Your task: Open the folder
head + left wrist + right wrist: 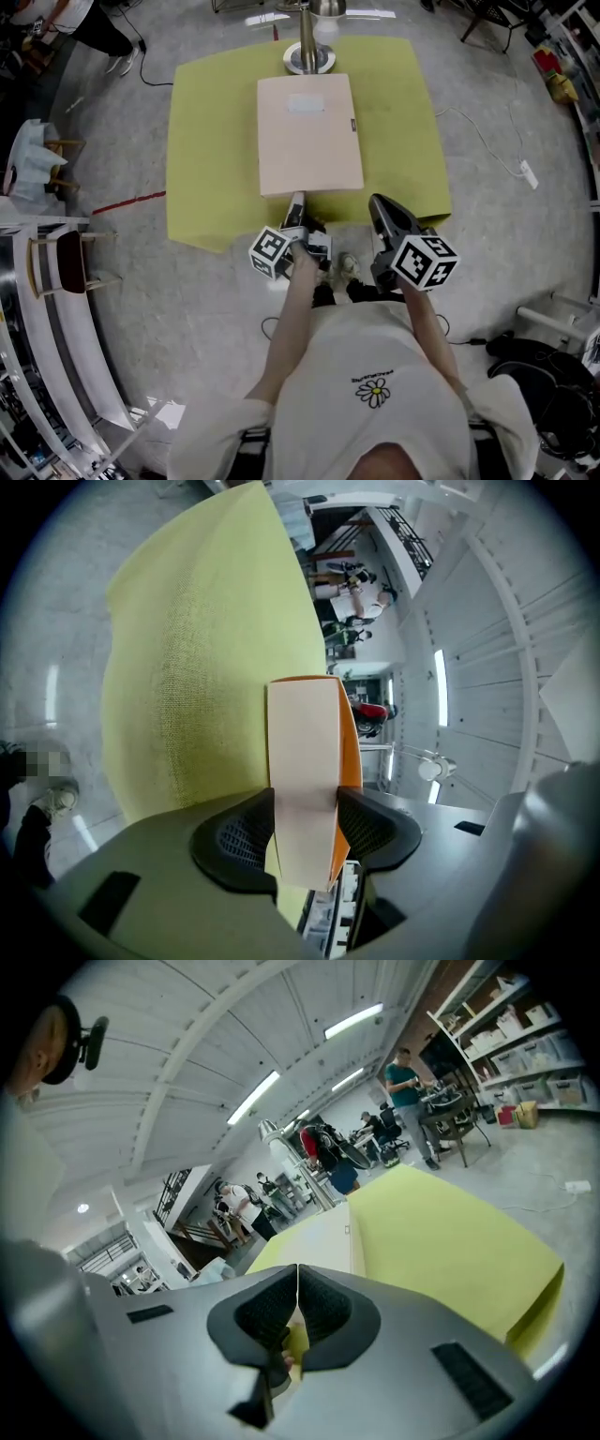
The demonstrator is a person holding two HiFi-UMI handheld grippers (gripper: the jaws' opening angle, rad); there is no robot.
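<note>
A closed beige folder [309, 131] lies flat on the table's yellow-green cloth [211, 141], its length running away from me. My left gripper [296, 204] is at the folder's near edge, left of its middle. In the left gripper view the jaws [305, 803] stand apart, with the beige sheet [302, 761] and an orange layer [349, 752] between the pads. My right gripper [377, 202] hovers at the table's near edge, right of the folder. Its pads [297, 1283] are shut together with nothing in them. From there the folder [323, 1237] shows ahead.
A lamp's round base and post [309, 56] stand just beyond the folder's far edge. A white cable and plug strip [525, 173] lie on the floor to the right. A chair [66, 262] and shelving are at the left. People stand far off in the room.
</note>
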